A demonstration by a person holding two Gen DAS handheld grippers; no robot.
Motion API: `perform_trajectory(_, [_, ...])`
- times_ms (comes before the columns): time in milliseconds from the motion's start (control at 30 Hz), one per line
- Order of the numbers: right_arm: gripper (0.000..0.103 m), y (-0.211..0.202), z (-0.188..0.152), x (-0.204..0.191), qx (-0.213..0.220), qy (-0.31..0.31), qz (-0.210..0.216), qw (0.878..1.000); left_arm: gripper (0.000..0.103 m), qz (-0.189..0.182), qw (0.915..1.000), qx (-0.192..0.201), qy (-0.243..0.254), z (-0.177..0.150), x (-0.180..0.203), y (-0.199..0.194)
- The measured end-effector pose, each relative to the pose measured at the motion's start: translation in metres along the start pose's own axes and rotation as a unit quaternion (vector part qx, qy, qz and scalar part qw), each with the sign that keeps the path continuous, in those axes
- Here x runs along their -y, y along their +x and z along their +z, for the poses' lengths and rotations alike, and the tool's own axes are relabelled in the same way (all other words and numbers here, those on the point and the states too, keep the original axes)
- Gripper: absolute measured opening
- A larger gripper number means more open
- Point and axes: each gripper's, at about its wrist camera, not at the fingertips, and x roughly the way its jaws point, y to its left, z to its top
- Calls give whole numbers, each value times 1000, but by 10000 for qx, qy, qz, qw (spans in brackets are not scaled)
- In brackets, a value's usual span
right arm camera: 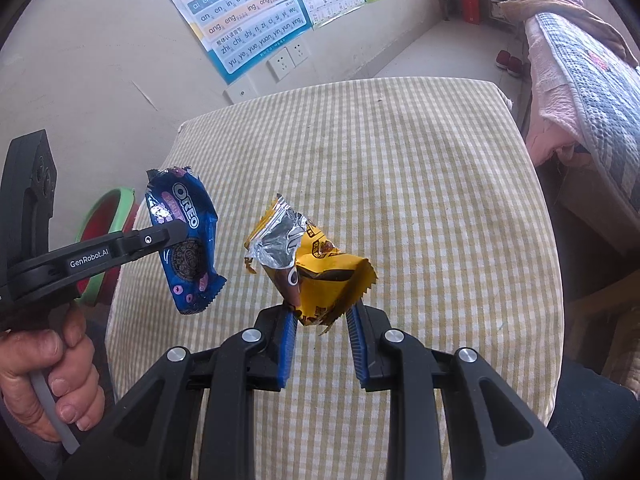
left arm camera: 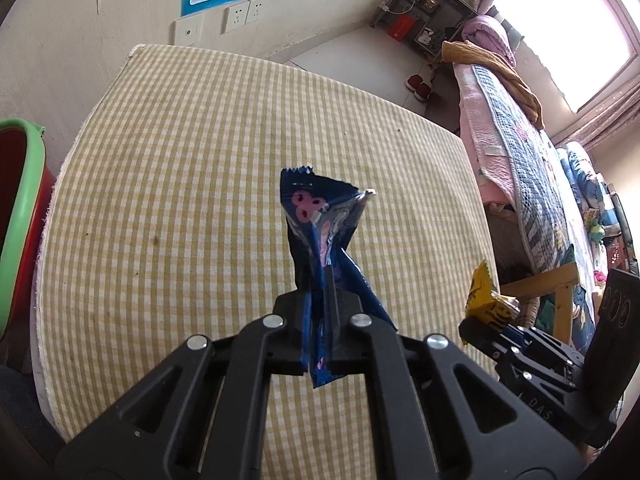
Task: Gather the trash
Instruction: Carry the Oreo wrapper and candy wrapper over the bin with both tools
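My left gripper [left arm camera: 316, 300] is shut on a crumpled blue Oreo wrapper [left arm camera: 320, 224], which sticks up from the pinched jaws above the checked tablecloth [left arm camera: 180, 200]. From the right wrist view the same blue wrapper [right arm camera: 188, 248] hangs from the left gripper [right arm camera: 176, 234] at the left, with a hand [right arm camera: 52, 372] on its handle. My right gripper [right arm camera: 322, 320] is shut on a torn yellow snack wrapper [right arm camera: 312, 264] with its silver lining showing. In the left wrist view the yellow wrapper [left arm camera: 486, 298] and the right gripper [left arm camera: 480, 326] appear at the right edge of the table.
A green-rimmed red bin [left arm camera: 18, 208] stands off the table's left side, also seen as the bin [right arm camera: 106, 220] behind the left gripper. A bed with quilts [left arm camera: 520, 152] lies to the right. Wall posters [right arm camera: 244, 12] and sockets hang behind the table.
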Motion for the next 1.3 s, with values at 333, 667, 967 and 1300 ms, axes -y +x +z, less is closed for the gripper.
perform_trajectory(333, [23,-11,-5,-28,105,-224,-37,9997,4,70,9996,257,82,-8,-14,-37])
perform_trajectory(667, [23,-5,13,-76,219,-678,26,9975,4,338,9976,601,94,-10,-52,-78])
perform_trajectory(967, [23,19,37,-160,232,-1289,376,9907,4,633,9933,912,-330,-9,-116,-115])
perform_trajectory(1300, [23,54,63,-277,237,-1952,930,9761,4,1093,9812,1263,-971,-6,-211,-161])
